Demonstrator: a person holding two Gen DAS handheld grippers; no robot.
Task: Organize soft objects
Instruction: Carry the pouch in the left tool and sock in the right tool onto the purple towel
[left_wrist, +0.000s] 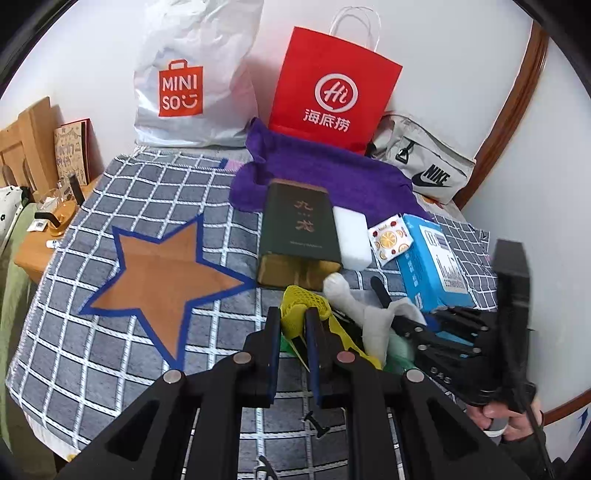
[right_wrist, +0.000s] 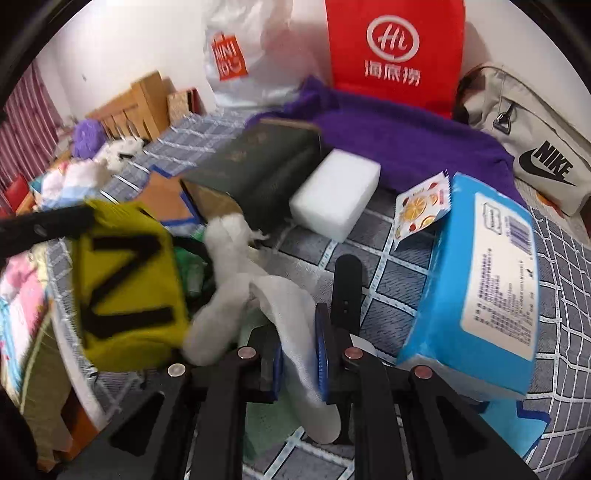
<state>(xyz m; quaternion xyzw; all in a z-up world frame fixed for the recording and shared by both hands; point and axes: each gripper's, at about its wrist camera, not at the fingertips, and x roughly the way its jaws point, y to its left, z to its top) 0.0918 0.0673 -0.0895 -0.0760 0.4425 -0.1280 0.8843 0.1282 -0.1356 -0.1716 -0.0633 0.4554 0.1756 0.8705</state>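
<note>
My left gripper (left_wrist: 293, 321) is shut on a yellow mesh fabric piece (left_wrist: 301, 299) just above the checked blanket (left_wrist: 110, 332). In the right wrist view that yellow piece (right_wrist: 125, 288) hangs at the left and shows black stripes. One of the left gripper's fingers (right_wrist: 44, 225) reaches in above it. My right gripper (right_wrist: 299, 343) is shut on a white cloth (right_wrist: 236, 295) that trails away to the left. From the left wrist view, the right gripper (left_wrist: 391, 310) sits just right of the yellow piece with the white cloth (left_wrist: 373, 325) in it. Something green lies under both, mostly hidden.
A dark green box (left_wrist: 299, 229), a white foam block (left_wrist: 351, 236), a small sachet (left_wrist: 389, 240) and a blue tissue pack (left_wrist: 432, 258) lie close ahead. Behind them are a purple towel (left_wrist: 325, 170), a red paper bag (left_wrist: 332, 88), a white plastic bag (left_wrist: 192, 81) and a grey bag (left_wrist: 424, 162). A wooden side table (left_wrist: 40, 243) stands at the left.
</note>
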